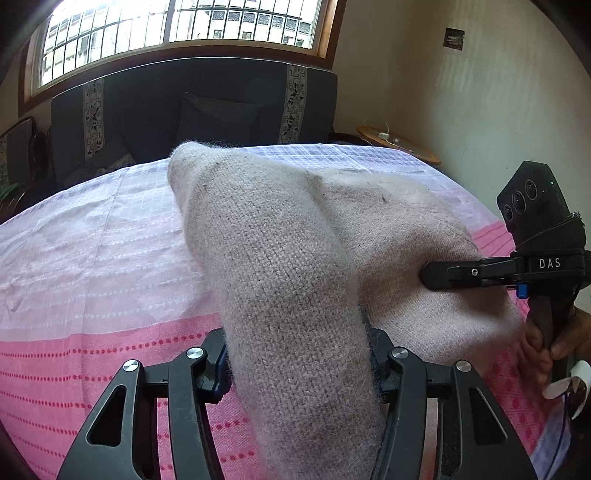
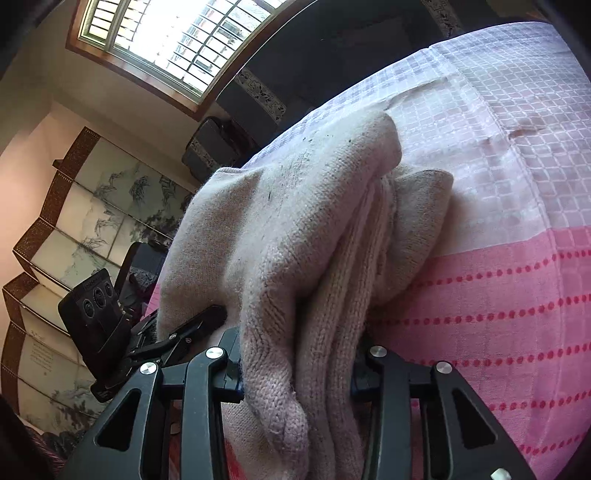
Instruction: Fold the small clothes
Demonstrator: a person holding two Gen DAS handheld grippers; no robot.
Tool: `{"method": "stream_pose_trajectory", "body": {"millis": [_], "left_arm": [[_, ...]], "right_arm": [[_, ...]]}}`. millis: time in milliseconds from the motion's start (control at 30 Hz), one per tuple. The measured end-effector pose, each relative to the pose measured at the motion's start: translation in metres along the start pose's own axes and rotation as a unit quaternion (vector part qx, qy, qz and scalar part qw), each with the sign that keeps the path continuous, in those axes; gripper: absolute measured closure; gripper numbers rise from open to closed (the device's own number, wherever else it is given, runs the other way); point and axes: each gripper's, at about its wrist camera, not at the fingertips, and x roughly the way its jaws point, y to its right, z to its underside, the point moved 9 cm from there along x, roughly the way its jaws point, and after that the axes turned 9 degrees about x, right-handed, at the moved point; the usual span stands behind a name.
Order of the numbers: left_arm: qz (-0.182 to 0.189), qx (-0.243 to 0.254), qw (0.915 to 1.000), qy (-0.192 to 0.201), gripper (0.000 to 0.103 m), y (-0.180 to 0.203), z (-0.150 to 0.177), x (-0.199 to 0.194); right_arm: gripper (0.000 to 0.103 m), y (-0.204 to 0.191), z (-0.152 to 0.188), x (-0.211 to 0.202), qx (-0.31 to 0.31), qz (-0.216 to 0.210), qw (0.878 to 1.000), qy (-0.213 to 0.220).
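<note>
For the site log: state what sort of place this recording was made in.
Most likely a living room in a home. A dark upholstered sofa with patterned trim stands under a barred window, a painted folding screen lines one wall, and the work surface wears a pink and white cloth.

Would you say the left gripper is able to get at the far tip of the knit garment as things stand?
Probably not directly: the left gripper is closed on the knit garment at its near end, the right gripper also pinches it, and the far tip lies beyond on the tablecloth.
</note>
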Motion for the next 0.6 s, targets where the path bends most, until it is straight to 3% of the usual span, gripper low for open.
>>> {"method": "stream_pose_trajectory", "body": {"millis": [300, 600], "left_arm": [[-0.021, -0.01, 0.9997, 0.0, 0.054, 0.0, 0.01, -0.044], [-0.051, -0.02, 0.9983, 0.017, 0.054, -0.006, 0.036, -0.137]], "right_arm": [[0.071, -0.036, 0.018, -0.017, -0.001, -0.032, 0.999, 0.022], [0.071, -0.101, 0.065, -0.025, -0.03, -0.071, 0.997, 0.023]]}}
